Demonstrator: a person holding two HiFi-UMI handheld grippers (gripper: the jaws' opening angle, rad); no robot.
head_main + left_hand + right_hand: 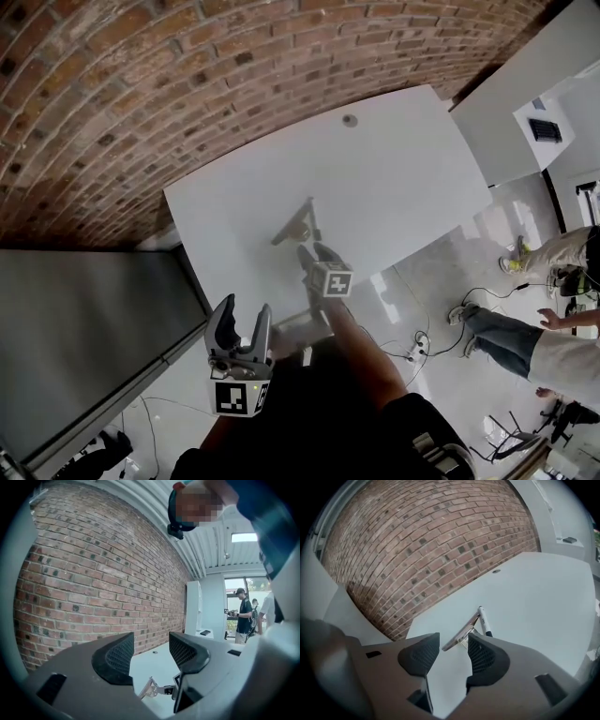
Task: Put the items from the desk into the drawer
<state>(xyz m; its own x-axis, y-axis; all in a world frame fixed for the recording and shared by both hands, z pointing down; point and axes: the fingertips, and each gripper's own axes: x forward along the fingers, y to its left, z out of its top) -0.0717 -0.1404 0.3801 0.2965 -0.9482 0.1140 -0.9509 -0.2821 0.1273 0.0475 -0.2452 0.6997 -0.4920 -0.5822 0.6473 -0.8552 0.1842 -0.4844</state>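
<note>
Where the head view looks steeply down, the first entry is a white desk against a brick wall. Near its middle it bears a thin metal item, kind not determinable, and towards the wall a small round grommet. The right gripper points at the metal item from the near side, tips just short of it; contact cannot be told here. The left gripper is held lower left, beside a grey cabinet, fingers spread. Two people's legs and cables are on the glossy floor at right. Left gripper view: the left gripper shows its ribbed pads standing apart, nothing between them. Low in the gap the metal item lies well ahead on the desk. The brick wall is at left, and a person in dark clothes stands far right. Right gripper view: the right gripper likewise has its fingers spread, gripping nothing, with bare desk visible through the gap. Just beyond the tips lie the metal item, a flat strip, and a marker pen with a dark near end, the two meeting at their far ends. The right finger's tip overlaps them in the picture; whether it touches is unclear.
</note>
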